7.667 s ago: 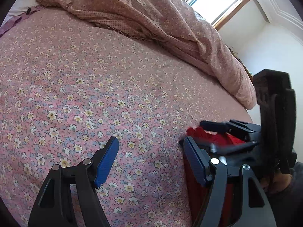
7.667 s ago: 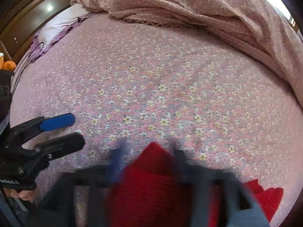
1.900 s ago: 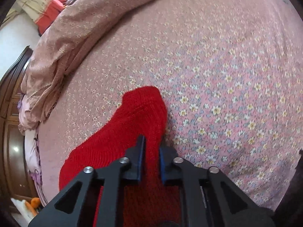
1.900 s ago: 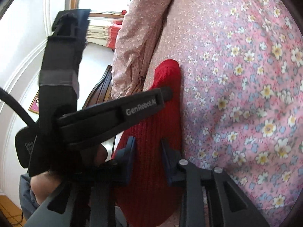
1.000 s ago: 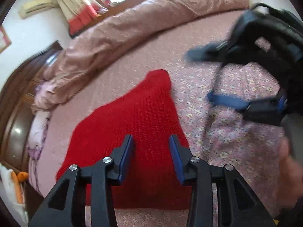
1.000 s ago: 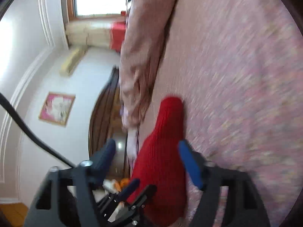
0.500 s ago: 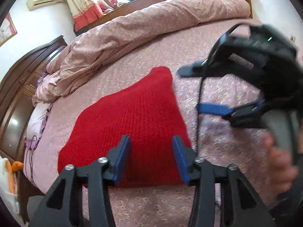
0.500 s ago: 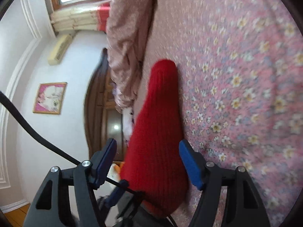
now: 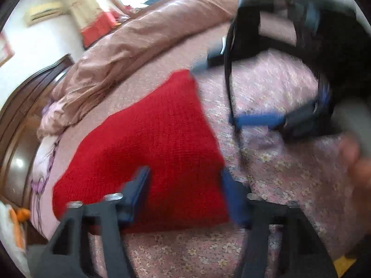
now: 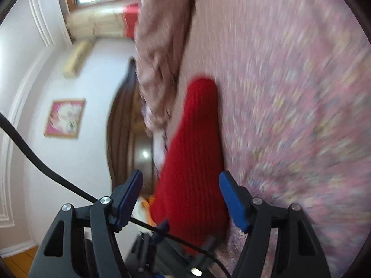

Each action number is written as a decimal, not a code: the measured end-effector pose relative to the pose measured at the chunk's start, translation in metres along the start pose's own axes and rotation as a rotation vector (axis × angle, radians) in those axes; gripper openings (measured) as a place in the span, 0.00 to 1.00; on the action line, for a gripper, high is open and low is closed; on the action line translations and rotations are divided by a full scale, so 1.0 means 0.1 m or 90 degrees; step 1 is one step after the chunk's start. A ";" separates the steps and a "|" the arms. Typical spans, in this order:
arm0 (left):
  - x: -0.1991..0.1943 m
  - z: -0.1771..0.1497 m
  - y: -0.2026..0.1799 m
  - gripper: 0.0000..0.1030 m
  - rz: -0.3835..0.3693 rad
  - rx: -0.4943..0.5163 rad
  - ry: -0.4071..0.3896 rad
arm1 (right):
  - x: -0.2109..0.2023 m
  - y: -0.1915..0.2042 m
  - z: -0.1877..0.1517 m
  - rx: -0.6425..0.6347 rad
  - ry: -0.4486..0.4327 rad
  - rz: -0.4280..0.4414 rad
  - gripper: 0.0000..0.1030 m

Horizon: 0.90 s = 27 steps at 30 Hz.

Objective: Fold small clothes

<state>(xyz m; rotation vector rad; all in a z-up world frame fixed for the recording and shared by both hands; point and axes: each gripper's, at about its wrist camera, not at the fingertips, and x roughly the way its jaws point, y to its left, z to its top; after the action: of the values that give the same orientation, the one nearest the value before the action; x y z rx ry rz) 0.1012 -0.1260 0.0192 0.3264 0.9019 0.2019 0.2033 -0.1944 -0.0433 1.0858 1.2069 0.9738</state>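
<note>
While both tongs, left (image 9: 185, 194) and right (image 10: 180, 197), are spread wide, nothing is gripped; the red knitted garment (image 9: 150, 143) is laid flat on the pink floral bed (image 9: 266, 162).

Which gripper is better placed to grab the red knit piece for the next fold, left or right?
Left, probably. The left gripper is open right over the near edge of the red knit garment on the bedsheet. The right gripper, also open, sees it edge-on and looks farther back.
</note>
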 end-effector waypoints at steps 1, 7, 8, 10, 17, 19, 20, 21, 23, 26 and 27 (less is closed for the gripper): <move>-0.01 -0.02 0.04 0.43 -0.012 -0.009 0.000 | 0.14 0.00 -0.03 -0.009 0.023 -0.014 0.71; -0.09 -0.07 0.04 0.31 -0.014 -0.006 -0.007 | 0.45 0.17 -0.04 -0.088 0.039 -0.077 0.38; -0.11 -0.07 0.02 0.29 -0.013 -0.005 -0.009 | 0.43 0.18 -0.01 -0.085 0.028 -0.080 0.32; -0.12 -0.08 -0.01 0.28 -0.009 -0.001 -0.012 | 0.37 0.18 0.03 -0.086 0.009 -0.083 0.27; -0.21 -0.13 -0.04 0.24 -0.015 0.001 -0.016 | 0.33 0.15 0.10 -0.090 -0.023 -0.085 0.22; -0.23 -0.15 -0.04 0.24 -0.016 0.000 -0.016 | 0.30 0.12 0.13 -0.081 -0.031 -0.078 0.22; -0.23 -0.15 -0.02 0.24 -0.016 -0.003 -0.016 | 0.29 0.10 0.13 -0.072 -0.031 -0.066 0.24; -0.24 -0.15 0.01 0.26 -0.021 -0.010 -0.017 | 0.28 0.07 0.13 -0.063 -0.023 -0.054 0.29; -0.28 -0.15 0.07 0.28 -0.040 -0.025 -0.016 | 0.23 0.01 0.14 -0.037 -0.022 -0.031 0.36; -0.36 -0.15 0.13 0.28 -0.053 -0.031 -0.025 | 0.09 -0.09 0.19 0.010 -0.058 -0.002 0.50; -0.36 -0.14 0.14 0.28 -0.052 -0.030 -0.028 | 0.06 -0.12 0.22 0.023 -0.067 0.009 0.55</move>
<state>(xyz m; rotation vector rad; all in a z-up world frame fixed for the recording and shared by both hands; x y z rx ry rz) 0.0674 -0.1216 0.0424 0.2489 0.8646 0.1392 0.2261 -0.1936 -0.0554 1.1612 1.1362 0.8986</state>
